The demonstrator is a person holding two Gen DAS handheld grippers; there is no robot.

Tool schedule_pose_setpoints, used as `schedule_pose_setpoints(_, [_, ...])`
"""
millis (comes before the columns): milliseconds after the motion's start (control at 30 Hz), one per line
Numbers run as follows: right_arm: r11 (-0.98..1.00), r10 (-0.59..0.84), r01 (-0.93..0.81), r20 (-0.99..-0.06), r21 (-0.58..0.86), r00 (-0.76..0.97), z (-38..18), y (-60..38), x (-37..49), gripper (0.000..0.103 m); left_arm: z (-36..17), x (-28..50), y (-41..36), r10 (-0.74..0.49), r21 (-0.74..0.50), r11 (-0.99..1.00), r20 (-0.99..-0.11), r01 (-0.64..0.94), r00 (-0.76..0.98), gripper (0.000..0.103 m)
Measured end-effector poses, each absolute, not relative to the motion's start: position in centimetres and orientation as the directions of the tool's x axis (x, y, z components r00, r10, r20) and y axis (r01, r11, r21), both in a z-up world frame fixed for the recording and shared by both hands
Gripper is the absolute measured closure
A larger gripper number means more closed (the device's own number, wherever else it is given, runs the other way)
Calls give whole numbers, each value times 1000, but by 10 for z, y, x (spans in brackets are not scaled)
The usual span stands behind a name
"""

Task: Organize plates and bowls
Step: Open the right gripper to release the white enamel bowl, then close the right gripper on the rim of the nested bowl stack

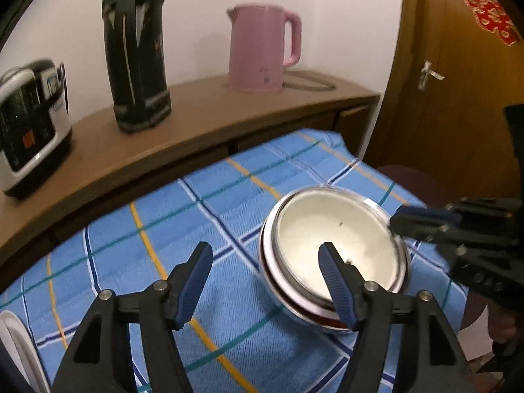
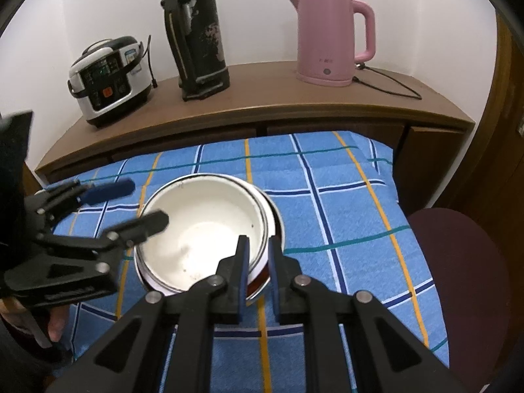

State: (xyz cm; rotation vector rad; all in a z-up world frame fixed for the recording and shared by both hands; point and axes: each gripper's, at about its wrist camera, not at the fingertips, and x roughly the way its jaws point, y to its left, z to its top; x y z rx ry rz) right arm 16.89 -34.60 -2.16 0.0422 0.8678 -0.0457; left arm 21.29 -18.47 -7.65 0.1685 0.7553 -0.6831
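Note:
A stack of white enamel bowls with dark rims sits on the blue checked tablecloth; it also shows in the right wrist view. My right gripper is shut on the near rim of the stack, one finger inside and one outside. My left gripper is open; its right finger hangs over the bowl's near edge, its left finger over the cloth. In the right wrist view the left gripper reaches in from the left. A white plate edge shows at lower left.
A wooden sideboard behind the table holds a rice cooker, a black thermos and a pink kettle with a cord. A dark red chair stands at the right. A wooden door is at the far right.

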Motion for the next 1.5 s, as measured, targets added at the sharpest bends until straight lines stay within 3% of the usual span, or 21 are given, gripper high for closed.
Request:
schedule_pose_setpoints(67, [997, -23, 66, -764, 26, 645, -24, -349, 168, 83, -83, 217, -186, -515, -119, 769, -698, 628, 498, 34])
schedule_pose_setpoints(133, [997, -29, 78, -763, 29, 646, -26, -352, 168, 64, -86, 219, -186, -528, -148, 761, -706, 631, 472, 34])
schedule_pose_setpoints(233, [994, -23, 92, -758, 50, 652, -28, -356, 165, 54, -88, 219, -185, -537, -167, 758, -708, 630, 458, 34])
schedule_pose_setpoints(667, [978, 74, 105, -776, 178, 626, -45, -359, 168, 54, -91, 217, -184, -583, -277, 733, -727, 622, 363, 34])
schedule_pose_setpoints(767, [977, 81, 107, -779, 187, 622, -48, -356, 170, 59, -91, 213, -187, -576, -255, 730, -729, 634, 371, 34])
schedule_pose_setpoints(800, [978, 70, 110, -778, 176, 624, -49, -355, 170, 63, -91, 211, -189, -576, -254, 728, -730, 637, 367, 37])
schedule_pose_setpoints(833, [979, 63, 114, -776, 171, 627, -48, -355, 170, 67, -92, 211, -189, -582, -264, 723, -731, 638, 356, 46])
schedule_pose_setpoints(1067, [978, 48, 128, -778, 164, 626, -46, -354, 173, 75, -90, 210, -185, -556, -259, 759, -736, 598, 387, 52])
schedule_pose_setpoints(1500, [983, 73, 92, -793, 160, 604, -42, -347, 191, 79, -90, 216, -166, -554, -319, 783, -748, 534, 365, 58])
